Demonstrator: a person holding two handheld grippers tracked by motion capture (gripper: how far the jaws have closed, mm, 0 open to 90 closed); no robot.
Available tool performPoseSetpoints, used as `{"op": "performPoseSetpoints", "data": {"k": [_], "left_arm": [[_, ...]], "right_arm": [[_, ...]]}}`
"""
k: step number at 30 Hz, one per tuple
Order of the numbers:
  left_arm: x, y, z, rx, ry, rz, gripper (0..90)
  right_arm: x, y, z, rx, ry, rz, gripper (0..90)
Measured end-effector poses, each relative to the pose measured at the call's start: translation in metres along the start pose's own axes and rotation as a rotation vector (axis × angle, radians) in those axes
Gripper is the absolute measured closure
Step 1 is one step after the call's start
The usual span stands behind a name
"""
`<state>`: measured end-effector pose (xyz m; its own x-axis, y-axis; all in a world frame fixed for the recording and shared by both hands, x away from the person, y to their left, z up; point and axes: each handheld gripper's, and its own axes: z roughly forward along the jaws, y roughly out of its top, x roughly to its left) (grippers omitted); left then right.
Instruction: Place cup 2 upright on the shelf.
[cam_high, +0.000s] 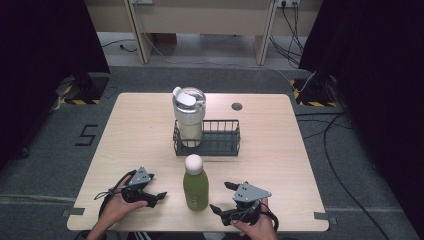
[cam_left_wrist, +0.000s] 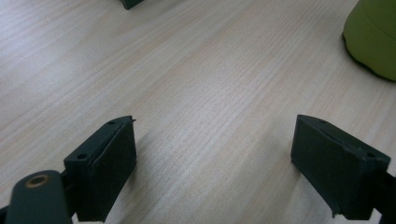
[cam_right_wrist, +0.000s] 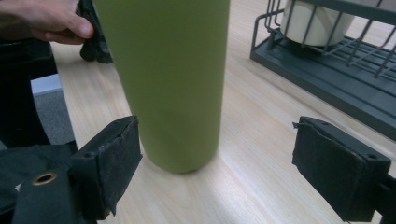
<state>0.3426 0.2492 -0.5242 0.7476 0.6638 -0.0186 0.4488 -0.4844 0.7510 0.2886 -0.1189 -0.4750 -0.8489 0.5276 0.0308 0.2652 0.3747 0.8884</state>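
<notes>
A green bottle (cam_high: 196, 187) with a white cap stands upright near the front middle of the wooden table (cam_high: 135, 130). My right gripper (cam_high: 221, 196) sits just to its right, jaws wide open and pointing at it. In the right gripper view the bottle (cam_right_wrist: 168, 79) stands a short way ahead of the open gripper (cam_right_wrist: 215, 128), left of centre and untouched. My left gripper (cam_high: 156, 187) rests left of the bottle, also open. In the left gripper view bare wood lies between the jaws of this gripper (cam_left_wrist: 215, 126), and the bottle's base (cam_left_wrist: 373, 37) shows at the upper right.
A dark wire basket (cam_high: 220, 147) stands behind the bottle and holds a cream tumbler (cam_high: 189, 115) with a lid at its left end. A small round grommet (cam_high: 237, 106) sits near the table's far edge. Cables run over the floor at the right.
</notes>
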Motion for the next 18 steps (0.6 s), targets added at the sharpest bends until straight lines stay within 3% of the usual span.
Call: {"op": "performPoseSetpoints", "data": {"k": [18], "left_arm": [[0.000, 0.000, 0.000, 0.000, 0.000, 0.000, 13.4]], "right_arm": [[0.013, 0.008, 0.012, -0.036, 0.078, -0.028, 15.3]]}}
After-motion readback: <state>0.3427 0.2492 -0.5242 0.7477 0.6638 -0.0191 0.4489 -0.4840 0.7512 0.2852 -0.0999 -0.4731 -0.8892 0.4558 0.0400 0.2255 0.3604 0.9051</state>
